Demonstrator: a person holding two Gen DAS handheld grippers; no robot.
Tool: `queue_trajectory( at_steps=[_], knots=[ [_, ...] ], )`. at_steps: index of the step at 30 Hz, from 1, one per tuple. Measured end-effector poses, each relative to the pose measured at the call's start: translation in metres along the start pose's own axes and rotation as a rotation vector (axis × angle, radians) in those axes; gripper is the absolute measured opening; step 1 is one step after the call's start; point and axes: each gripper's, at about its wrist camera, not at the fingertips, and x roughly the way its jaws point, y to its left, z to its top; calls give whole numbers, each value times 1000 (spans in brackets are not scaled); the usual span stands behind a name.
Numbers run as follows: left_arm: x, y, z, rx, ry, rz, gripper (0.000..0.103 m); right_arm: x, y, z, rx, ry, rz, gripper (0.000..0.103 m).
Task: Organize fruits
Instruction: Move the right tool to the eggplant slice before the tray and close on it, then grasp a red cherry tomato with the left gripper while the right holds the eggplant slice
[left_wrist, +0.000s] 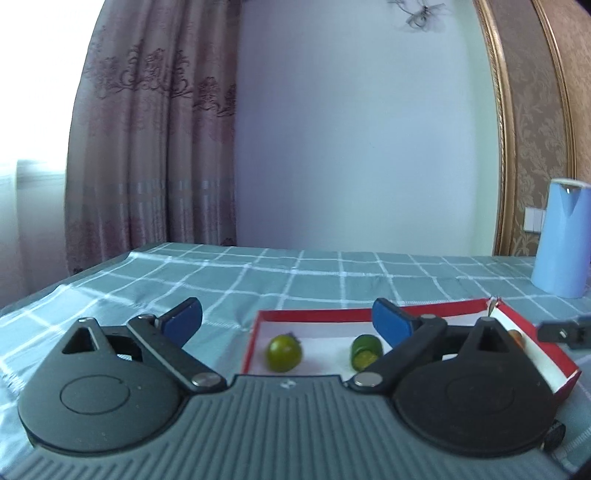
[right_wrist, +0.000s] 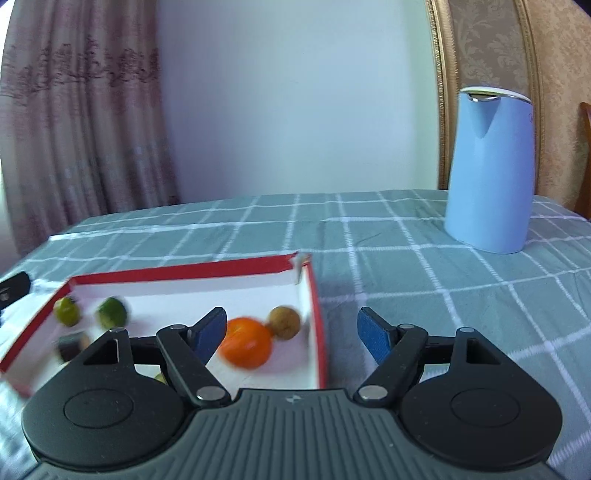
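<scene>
While both tools hover just above the tabletop (right_wrist: 424, 266), covered in a green checked cloth, each stands wide open with nothing between its blue pads. The left tool (left_wrist: 287, 321) faces a shallow red-rimmed box (left_wrist: 314, 315) with a white floor, where two small green fruits (left_wrist: 283, 352) lie near each other. The right tool (right_wrist: 291, 334) straddles the box's right wall; inside the box lie an orange fruit (right_wrist: 246, 347) touching a brown one (right_wrist: 284, 322), blurred. A tall light blue jug (right_wrist: 489, 173) stands upright, well apart, at the back right.
</scene>
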Motion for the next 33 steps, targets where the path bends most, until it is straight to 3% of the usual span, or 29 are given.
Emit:
queue_trajectory(
  at_steps=[4, 8, 12, 17, 19, 22, 26, 27, 29, 33],
  knots=[
    [-10, 15, -2, -51, -4, 13, 101, -28, 6, -26, -23, 50, 68, 79],
    [-10, 16, -2, -50, 14, 11, 103, -42, 19, -44, -85, 97, 81, 79],
    [-12, 15, -6, -32, 20, 30, 103, -39, 32, -47, -111, 75, 43, 79],
    [-14, 22, -9, -56, 40, 34, 103, -38, 43, -45, -134, 93, 91, 79],
    [-15, 25, -9, -67, 39, 33, 103, -37, 47, -47, -166, 93, 71, 79],
    [-15, 26, -9, -79, 43, 24, 103, -30, 48, -50, -190, 119, 26, 79],
    [-16, 26, -9, -78, 45, 18, 103, -20, 42, -53, -157, 178, 59, 79],
    [-16, 26, -9, -76, 47, 17, 103, -20, 41, -53, -147, 179, 66, 77],
    [-15, 25, -9, -69, 53, 14, 103, -20, 39, -51, -131, 176, 95, 41],
    [-17, 22, -13, -37, 75, -2, 103, -19, 42, -51, -153, 165, 89, 36]
  ],
)
